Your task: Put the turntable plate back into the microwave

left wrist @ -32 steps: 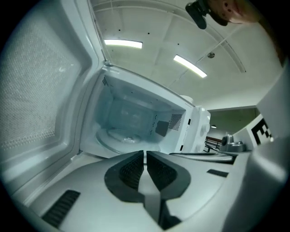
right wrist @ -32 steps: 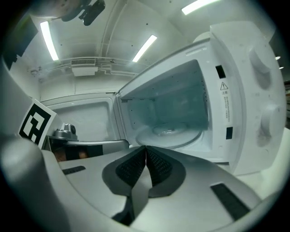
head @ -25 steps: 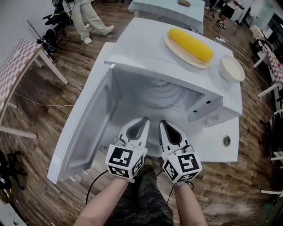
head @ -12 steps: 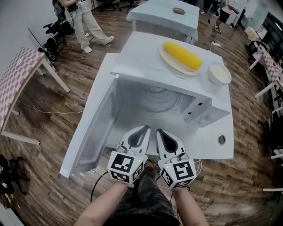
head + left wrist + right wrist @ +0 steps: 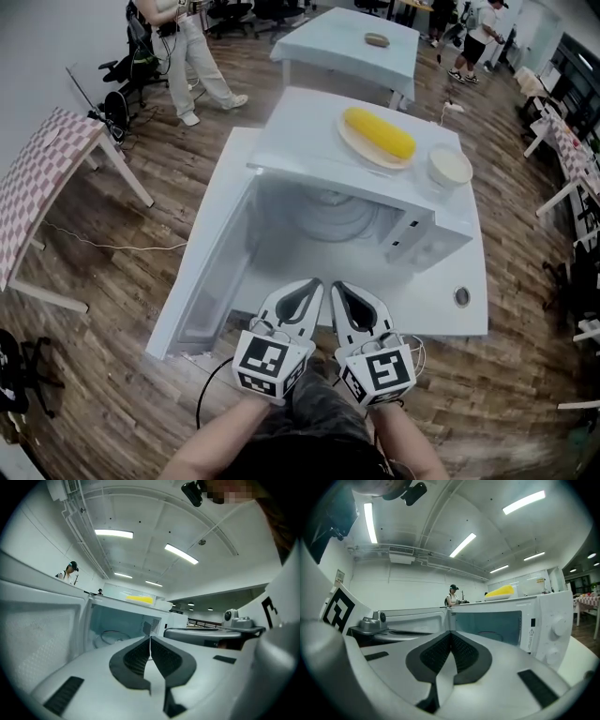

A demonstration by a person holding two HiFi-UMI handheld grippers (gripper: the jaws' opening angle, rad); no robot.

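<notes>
The white microwave (image 5: 319, 155) stands with its door (image 5: 202, 272) swung wide open to the left. The clear glass turntable plate (image 5: 333, 214) lies flat on the floor of the cavity; it also shows in the left gripper view (image 5: 110, 637) and faintly in the right gripper view (image 5: 490, 633). My left gripper (image 5: 314, 283) and right gripper (image 5: 337, 285) are held side by side just in front of the opening, outside the cavity. Both are shut with nothing between their jaws, as the left gripper (image 5: 150, 639) and right gripper (image 5: 450, 632) views show.
On top of the microwave sit a plate with a yellow corn cob (image 5: 378, 133) and a white bowl (image 5: 450, 166). Its control panel (image 5: 422, 239) is at the right. A pale table (image 5: 352, 37) stands behind, a checkered table (image 5: 37, 178) at left, and a person (image 5: 187, 47) at the far left.
Both grippers have drawn back a little from the microwave opening, still shut and side by side. The head view has pulled back, so the microwave looks smaller.
</notes>
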